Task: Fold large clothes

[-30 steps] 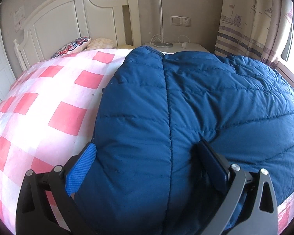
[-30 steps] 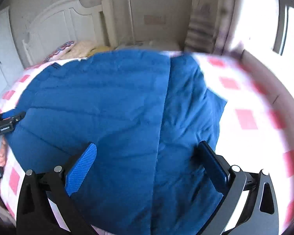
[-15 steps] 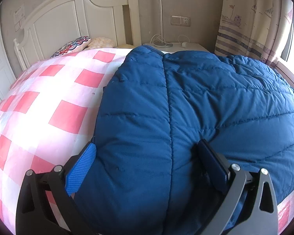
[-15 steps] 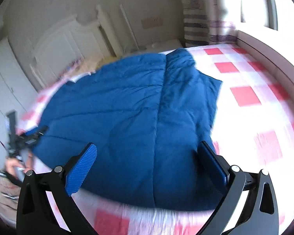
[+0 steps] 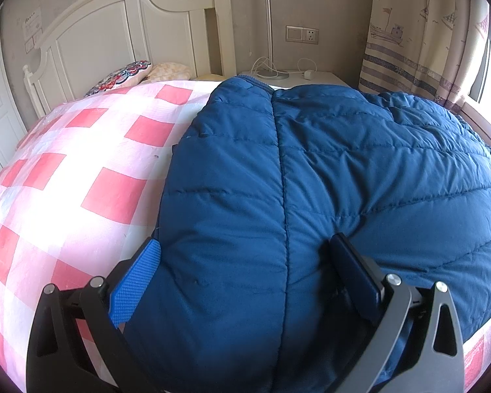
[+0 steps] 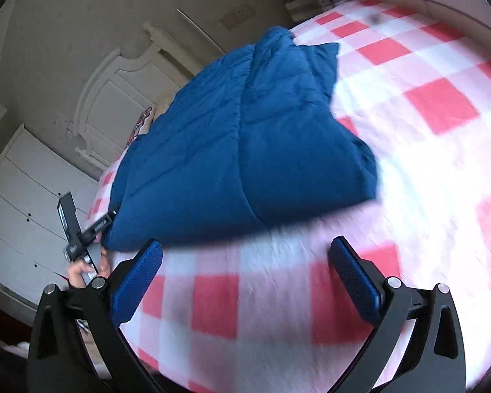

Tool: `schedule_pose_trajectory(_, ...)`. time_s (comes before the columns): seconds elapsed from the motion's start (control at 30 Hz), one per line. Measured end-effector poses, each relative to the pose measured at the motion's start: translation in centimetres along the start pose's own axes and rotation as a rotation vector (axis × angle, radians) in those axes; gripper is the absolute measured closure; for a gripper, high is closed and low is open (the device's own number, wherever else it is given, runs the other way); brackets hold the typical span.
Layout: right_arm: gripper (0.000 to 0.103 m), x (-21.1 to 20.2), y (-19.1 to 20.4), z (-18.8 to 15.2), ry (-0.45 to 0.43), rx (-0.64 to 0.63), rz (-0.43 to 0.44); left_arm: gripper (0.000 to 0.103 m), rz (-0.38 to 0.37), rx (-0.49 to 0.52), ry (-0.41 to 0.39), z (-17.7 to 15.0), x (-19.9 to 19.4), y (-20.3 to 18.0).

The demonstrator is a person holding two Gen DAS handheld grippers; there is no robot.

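Note:
A large blue quilted down jacket [image 5: 327, 180] lies folded on the pink-and-white checked bed [image 5: 81, 170]. My left gripper [image 5: 245, 262] is wide open with the jacket's near edge bulging between its fingers. In the right wrist view the jacket [image 6: 245, 144] lies further off, at the bed's left side. My right gripper [image 6: 245, 265] is open and empty above the bare checked sheet [image 6: 409, 104], well clear of the jacket. The left gripper also shows there [image 6: 106, 224] at the jacket's near left corner, with the hand that holds it.
A white headboard [image 5: 121, 32] and pillows [image 5: 137, 72] are at the bed's far end. A nightstand [image 5: 291, 77] with a lamp pole and cables stands beside it. Curtains [image 5: 419, 32] hang at the right. White drawers [image 6: 19, 203] stand left of the bed.
My right gripper has pulled back and swung right, off the jacket to above the bare sheet; its view is tilted and blurred. The left gripper has stayed at the jacket's edge.

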State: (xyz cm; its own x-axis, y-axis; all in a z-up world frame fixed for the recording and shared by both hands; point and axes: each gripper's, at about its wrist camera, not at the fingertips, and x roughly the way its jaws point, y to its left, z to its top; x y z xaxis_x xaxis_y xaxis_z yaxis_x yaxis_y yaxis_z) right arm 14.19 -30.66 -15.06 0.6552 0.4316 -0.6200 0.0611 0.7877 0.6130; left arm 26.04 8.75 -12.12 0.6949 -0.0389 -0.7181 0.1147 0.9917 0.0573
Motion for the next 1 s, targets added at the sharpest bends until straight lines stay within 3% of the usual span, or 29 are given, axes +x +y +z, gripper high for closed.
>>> schedule_pose_trajectory(0.3,0.004,6.5,2.7,5.1,-0.090,0.088,0.006,0.002,-0.014,-0.010,0.007,0.0,0.1,0.1)
schedule_pose_trajectory(0.37,0.019,6.7,3.0,4.9,-0.128,0.094,-0.016,0.002,-0.018,-0.015,0.008,0.0,0.1,0.0)
schedule_pose_trajectory(0.4,0.031,6.6,2.7,4.6,-0.152,0.108,-0.023,0.002,-0.019,-0.016,0.008,0.0,0.1,0.0)
schedule_pose_trajectory(0.53,0.052,5.3,0.7,3.5,-0.239,0.184,0.082,0.002,-0.015,-0.015,0.006,0.0,0.0,-0.2)
schedule_pose_trajectory(0.7,0.063,2.7,1.0,2.8,-0.277,0.165,0.120,0.003,0.016,0.004,0.023,-0.4,-1.4,-1.1)
schedule_pose_trajectory(0.77,0.065,1.6,1.3,2.4,-0.274,0.134,0.132,0.007,-0.006,0.021,0.032,0.1,-2.8,-1.6)
schedule_pose_trajectory(0.87,0.065,0.2,1.0,1.4,-0.274,0.095,0.123,0.007,-0.081,0.004,-0.018,2.6,-5.6,-2.2)
schedule_pose_trajectory(1.0,0.065,-1.4,0.0,0.7,-0.283,0.104,0.122,0.002,-0.103,0.123,-0.079,7.3,-7.0,-6.7)
